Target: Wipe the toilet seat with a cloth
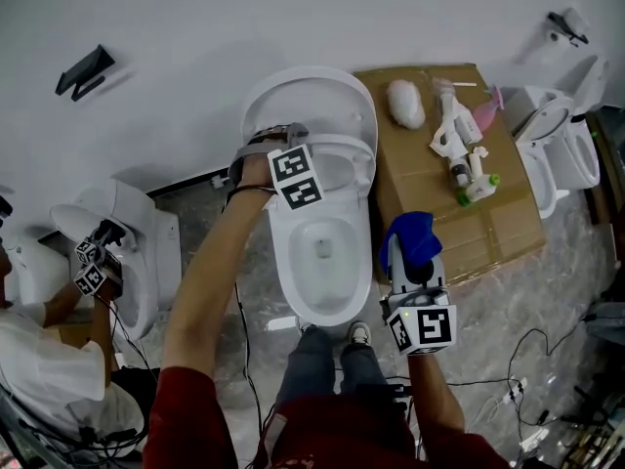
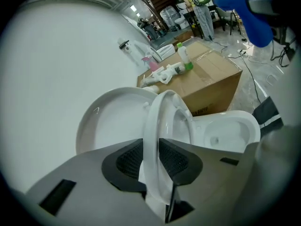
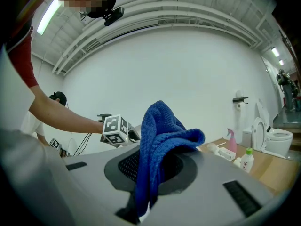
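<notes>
- The left hand-held gripper (image 2: 151,159) is closed to a narrow gap on the toilet seat (image 2: 153,121). The white ring runs edge-on between the two dark pads, and both pads look to be pressing on it.
- The seat stands tilted up, apart from the raised lid (image 1: 308,96) behind it and from the bowl (image 1: 283,272) below. The step in hand looks like steadying the seat so that it can be wiped.
- The right hand-held gripper (image 3: 150,173) is clamped on the blue cloth (image 3: 160,131), which rises out of the jaws in a folded bunch. It hangs in front of the cardboard box (image 1: 488,223), to the right of the bowl and well apart from the seat.
- To do this well, hold the seat at one steady angle. The ring is smooth and glossy, so it could slide out of a loose pinch and drop onto the bowl.
- Bring the cloth across to the free side of the ring, away from the left pads, so the two tools do not meet.
- Lead with the broad folded face of the cloth, not its tip, and keep the jaws themselves off the plastic.
- Wipe along the curve of the ring in long passes. The stretch under the left pads would need a change of grip before it can be reached.
- Keep the right arm clear of the bottles (image 1: 464,154) lying on the box while swinging over.
</notes>
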The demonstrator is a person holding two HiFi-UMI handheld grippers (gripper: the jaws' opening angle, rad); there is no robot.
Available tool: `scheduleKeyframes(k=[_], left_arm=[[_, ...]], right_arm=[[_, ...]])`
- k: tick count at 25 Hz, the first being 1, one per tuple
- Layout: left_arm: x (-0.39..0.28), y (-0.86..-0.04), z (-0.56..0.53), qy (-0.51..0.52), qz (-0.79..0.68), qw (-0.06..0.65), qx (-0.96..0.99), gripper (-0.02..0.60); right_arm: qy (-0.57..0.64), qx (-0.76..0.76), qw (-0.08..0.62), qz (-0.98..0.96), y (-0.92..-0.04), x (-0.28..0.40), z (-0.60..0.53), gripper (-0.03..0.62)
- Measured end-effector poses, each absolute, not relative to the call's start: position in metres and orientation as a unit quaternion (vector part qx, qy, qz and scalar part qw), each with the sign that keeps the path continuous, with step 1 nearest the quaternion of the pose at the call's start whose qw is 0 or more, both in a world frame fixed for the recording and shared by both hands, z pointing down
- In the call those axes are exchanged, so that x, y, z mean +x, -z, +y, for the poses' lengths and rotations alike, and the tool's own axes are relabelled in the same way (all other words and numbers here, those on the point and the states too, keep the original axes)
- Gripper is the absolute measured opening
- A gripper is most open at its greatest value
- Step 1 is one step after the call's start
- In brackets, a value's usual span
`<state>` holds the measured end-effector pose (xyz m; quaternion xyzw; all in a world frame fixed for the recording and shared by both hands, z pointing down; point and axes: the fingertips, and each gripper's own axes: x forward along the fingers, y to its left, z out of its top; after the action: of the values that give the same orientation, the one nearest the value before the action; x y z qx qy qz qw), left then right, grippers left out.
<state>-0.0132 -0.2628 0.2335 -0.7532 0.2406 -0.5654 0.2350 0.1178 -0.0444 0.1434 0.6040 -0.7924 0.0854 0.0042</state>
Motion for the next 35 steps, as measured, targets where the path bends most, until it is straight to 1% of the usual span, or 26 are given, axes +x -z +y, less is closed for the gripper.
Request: scheduleKeyframes(k=[6,10,17,22,27,35], left_arm=[[-0.01,-0.239,-0.188,0.575,0.231,0.257,-0.742,0.089],[-0.01,-0.248,-0.14,0.585,0.231,0.27,-0.729,0.094],[-0.007,-0.282,-0.056,0.587,0.23,0.258,-0.732,0.103],[-0.005,-0.313,-0.007,0.591,0.214,0.241,-0.739,0.109],[-0.005,-0.348,0.038,0.594,0.194,0.21,-0.752,0.115],[-0.005,-0.407,0.095,0.601,0.14,0.142,-0.774,0.123]], right_arm=[[-0.076,0.588,0.0,-0.805,-0.137,0.116,-0.032,0.058],[-0.072,0.578,-0.005,-0.813,-0.135,0.112,-0.024,0.058],[-0.082,0.562,0.005,-0.823,-0.157,0.115,-0.005,0.058],[-0.095,0.551,0.016,-0.829,-0.182,0.115,0.006,0.058],[-0.111,0.533,0.031,-0.838,-0.213,0.106,0.016,0.058],[-0.14,0.502,0.064,-0.851,-0.271,0.08,0.032,0.058]])
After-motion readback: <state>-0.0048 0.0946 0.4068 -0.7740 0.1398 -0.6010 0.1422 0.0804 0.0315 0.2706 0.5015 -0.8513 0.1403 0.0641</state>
